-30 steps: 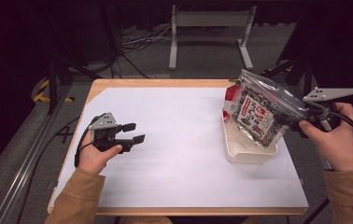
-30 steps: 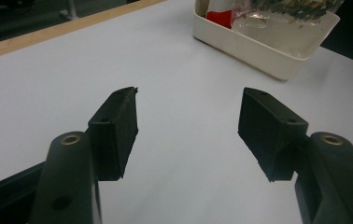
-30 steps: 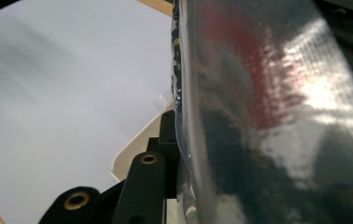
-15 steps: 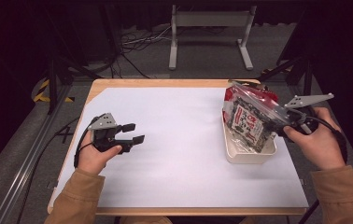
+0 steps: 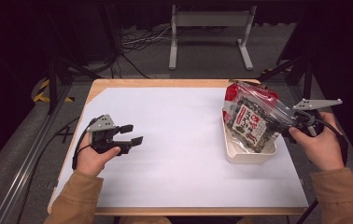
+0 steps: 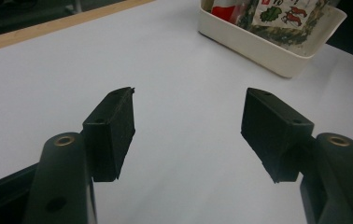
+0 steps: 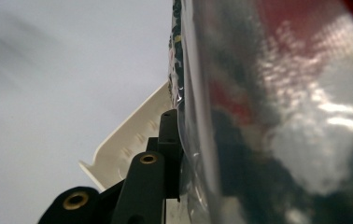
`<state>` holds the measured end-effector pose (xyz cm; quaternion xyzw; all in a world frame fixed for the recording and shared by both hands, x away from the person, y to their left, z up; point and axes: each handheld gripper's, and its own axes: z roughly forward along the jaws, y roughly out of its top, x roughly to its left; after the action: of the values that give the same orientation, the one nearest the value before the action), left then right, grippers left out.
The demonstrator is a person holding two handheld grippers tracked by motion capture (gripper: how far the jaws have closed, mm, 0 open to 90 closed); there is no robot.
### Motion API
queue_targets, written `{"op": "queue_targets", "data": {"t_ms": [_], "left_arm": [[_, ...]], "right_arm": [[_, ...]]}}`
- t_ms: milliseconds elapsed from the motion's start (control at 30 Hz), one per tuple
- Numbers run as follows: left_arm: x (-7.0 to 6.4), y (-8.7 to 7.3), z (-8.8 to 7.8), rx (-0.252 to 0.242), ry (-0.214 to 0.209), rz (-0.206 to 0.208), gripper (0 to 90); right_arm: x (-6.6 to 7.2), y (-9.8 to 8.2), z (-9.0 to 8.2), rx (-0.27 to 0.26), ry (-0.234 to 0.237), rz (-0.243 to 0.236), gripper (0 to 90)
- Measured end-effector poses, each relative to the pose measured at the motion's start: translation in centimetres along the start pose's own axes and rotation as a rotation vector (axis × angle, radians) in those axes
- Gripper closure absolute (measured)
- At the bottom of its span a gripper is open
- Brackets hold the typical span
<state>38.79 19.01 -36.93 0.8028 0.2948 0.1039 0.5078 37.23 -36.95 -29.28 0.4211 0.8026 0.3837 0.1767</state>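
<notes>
- Dark floor with loose cables and a grey metal stand lies beyond the white-covered surface point(image 5: 179, 140), whose wooden edge shows at the far side.
- Right claw point(image 5: 290, 127) is clamped on the edge of a clear plastic snack bag point(image 5: 251, 122) with a red, white and dark printed label; in the right gripper view one jaw presses flat against the shiny film, the other is hidden behind it.
- That bag stands tilted in the cream rectangular tray point(image 5: 249, 156) at the right side of the surface, its lower end already inside the tray, its upper end leaning out toward the right hand point(image 5: 321, 147).
- Left claw point(image 5: 130, 134) hovers low over the bare left part of the surface, well apart from the tray; its jaws stand wide apart with nothing between them and have just been opening a little further.
- Judged from this: the bag has reached the tray and is mostly lowered in, so the carrying part looks done.
- What seems left: settle the bag flat or fully down, let go of the film, and draw the right claw clear without dragging the bag back out.
</notes>
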Motion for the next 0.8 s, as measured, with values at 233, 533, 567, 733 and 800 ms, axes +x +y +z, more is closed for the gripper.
{"op": "queue_targets", "data": {"t_ms": [233,533,567,733,800], "left_arm": [[-0.1,-1.1,-0.4,0.015,0.004,-0.012,33.0],[-0.2,-1.6,-0.6,0.018,0.006,-0.018,31.7],[-0.4,-1.6,-0.6,0.020,-0.001,-0.025,31.6],[-1.0,-1.7,-0.5,0.011,0.004,-0.018,30.4],[-1.3,-1.8,-0.7,0.012,0.006,-0.015,29.6]], "right_arm": [[0.3,-0.1,0.4,-0.113,-0.060,-0.025,69.3],[0.1,-2.0,-0.7,-0.235,-0.101,0.036,31.0],[0.1,-2.2,-0.9,-0.240,-0.101,0.034,29.5],[0.5,-3.9,-2.2,-0.269,-0.091,0.055,26.1],[1.0,-4.5,-2.6,-0.274,-0.101,0.054,26.0]]}}
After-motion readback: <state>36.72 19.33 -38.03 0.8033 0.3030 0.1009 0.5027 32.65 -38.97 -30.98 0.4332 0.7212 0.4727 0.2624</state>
